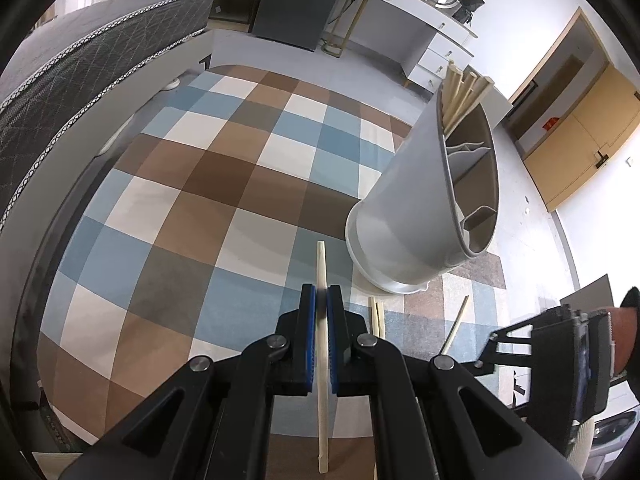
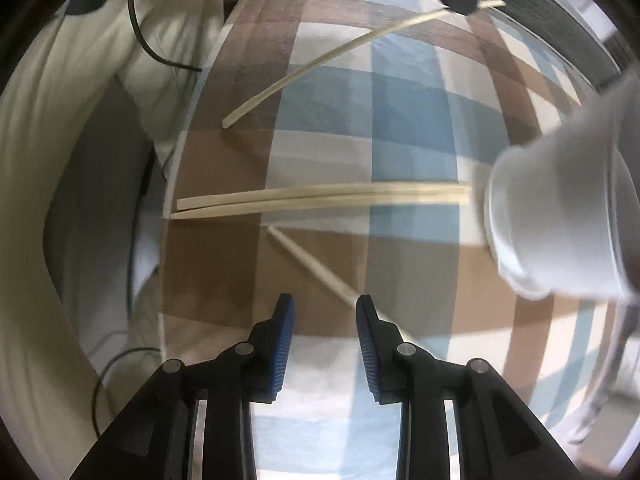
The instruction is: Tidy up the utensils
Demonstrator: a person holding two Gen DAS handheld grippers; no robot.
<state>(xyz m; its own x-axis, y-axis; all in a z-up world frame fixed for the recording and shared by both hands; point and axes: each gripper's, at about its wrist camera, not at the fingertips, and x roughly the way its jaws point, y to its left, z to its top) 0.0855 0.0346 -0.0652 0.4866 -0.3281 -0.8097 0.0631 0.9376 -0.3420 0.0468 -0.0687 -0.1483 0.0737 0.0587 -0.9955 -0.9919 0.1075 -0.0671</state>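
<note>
The left gripper [image 1: 321,300] is clamped tight on a single chopstick [image 1: 322,360], blue pads pinching it near its upper part, the pale wooden stick running straight down between the jaws and out past the bottom of the left wrist view. Its tip pokes up just beyond the fingertips. Just to the right of that tip stands the utensil holder [image 1: 404,208], a grey tapered cup with a white base, divided inside into compartments; a bundle of chopsticks [image 1: 460,92] already sticks out of its far compartment.

Over to the right gripper [image 2: 325,312]: jaws partly open, nothing between the pads. It hangs above the checked tablecloth [image 2: 400,120] of blue, brown and cream squares. A loose chopstick [image 2: 308,262] lies slanted on the cloth just ahead of it, its near end slipping behind the right fingertip. Beyond that, a pair of chopsticks [image 2: 320,196] lies side by side, touching, running across toward the holder's base at the right edge.

All the sticks are plain, light wood, squared at the thick end and slim at the tip. The right wrist view is blurred.
</note>
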